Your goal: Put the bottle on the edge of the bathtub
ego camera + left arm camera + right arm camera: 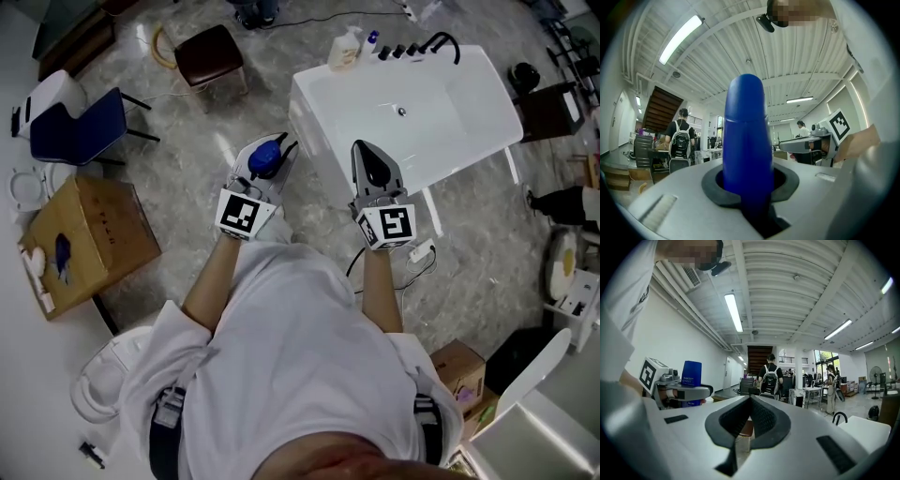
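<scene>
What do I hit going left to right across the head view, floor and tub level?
blue chair → brown stool → blue bottle → soap bottle → black faucet

The near rim of the bathtub (323, 94) lies bare, open to a reach over the marble floor (187, 169). Its far end is crowded: a soap dispenser (345, 49), small dark fittings (398, 51) and a black faucet (442, 42). A stool (211, 54) stands well apart, left.
</scene>
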{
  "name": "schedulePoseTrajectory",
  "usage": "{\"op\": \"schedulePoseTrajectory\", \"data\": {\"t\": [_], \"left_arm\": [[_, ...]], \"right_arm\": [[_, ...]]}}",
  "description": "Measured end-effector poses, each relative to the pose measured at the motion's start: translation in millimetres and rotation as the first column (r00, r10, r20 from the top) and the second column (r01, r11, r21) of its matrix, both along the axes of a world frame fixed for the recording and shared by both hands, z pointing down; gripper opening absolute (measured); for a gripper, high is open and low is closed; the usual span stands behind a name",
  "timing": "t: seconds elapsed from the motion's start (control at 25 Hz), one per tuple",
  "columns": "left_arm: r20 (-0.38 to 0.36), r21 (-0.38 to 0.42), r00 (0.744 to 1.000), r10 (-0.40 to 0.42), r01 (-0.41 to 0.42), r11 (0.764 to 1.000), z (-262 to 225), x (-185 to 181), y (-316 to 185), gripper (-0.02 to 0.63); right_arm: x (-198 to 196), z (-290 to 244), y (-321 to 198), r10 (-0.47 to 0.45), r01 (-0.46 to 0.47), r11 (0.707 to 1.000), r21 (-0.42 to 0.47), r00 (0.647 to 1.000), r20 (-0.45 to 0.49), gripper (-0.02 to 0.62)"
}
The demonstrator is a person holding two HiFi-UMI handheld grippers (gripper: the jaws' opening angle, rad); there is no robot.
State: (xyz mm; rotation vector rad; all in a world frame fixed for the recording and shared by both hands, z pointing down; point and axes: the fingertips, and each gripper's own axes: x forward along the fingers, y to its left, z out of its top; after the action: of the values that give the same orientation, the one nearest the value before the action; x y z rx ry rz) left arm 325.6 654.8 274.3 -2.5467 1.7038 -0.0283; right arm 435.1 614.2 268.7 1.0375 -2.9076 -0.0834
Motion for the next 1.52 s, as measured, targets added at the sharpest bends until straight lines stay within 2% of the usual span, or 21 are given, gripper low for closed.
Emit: {"op": "schedulePoseTrajectory", "data": {"t": [0.28, 0.48, 0.72, 1.08, 1.16, 1.36, 1.52], "left_arm": [[-0.025, -0.004, 0.999, 0.04, -0.04, 0.999, -2, -46, -61, 0.083], [-0.037, -0.04, 0.999, 0.023, -0.025, 0.999, 9, -77, -101, 0.083], [-0.044, -0.053, 0.999, -0.009, 0.007, 0.999, 19, -100, -159, 0.083], [-0.047, 0.007, 0.999, 0.006, -0.005, 1.0, 17, -104, -268, 0.083], [-0.056, 0.017, 0.998, 0.008, -0.007, 1.0, 17, -99, -292, 0.083], [-0.023, 0.009, 0.999, 0.047, -0.047, 0.999, 34, -79, -345, 0.083], [-0.045, -0.002, 0.995, 0.087, -0.087, 0.996, 52, -69, -379, 0.083]], "right_arm": [[-39, 7, -72, 0.016, -0.017, 1.0, -0.013, 0.999, -0.041, 0.002], [-56, 15, -114, 0.035, -0.037, 0.998, -0.046, 0.998, -0.045, 0.0], [-77, 17, -168, 0.032, -0.033, 0.999, -0.018, 0.999, -0.037, 0.002], [-86, 19, -258, 0.011, -0.012, 0.998, 0.055, 1.0, 0.007, 0.002], [-83, 23, -278, 0.011, -0.011, 0.998, 0.056, 1.0, 0.01, 0.002], [-72, 40, -321, 0.023, -0.023, 1.0, 0.021, 0.999, 0.033, 0.002], [-66, 60, -347, 0.048, -0.048, 0.999, 0.001, 0.998, 0.026, 0.002]]}}
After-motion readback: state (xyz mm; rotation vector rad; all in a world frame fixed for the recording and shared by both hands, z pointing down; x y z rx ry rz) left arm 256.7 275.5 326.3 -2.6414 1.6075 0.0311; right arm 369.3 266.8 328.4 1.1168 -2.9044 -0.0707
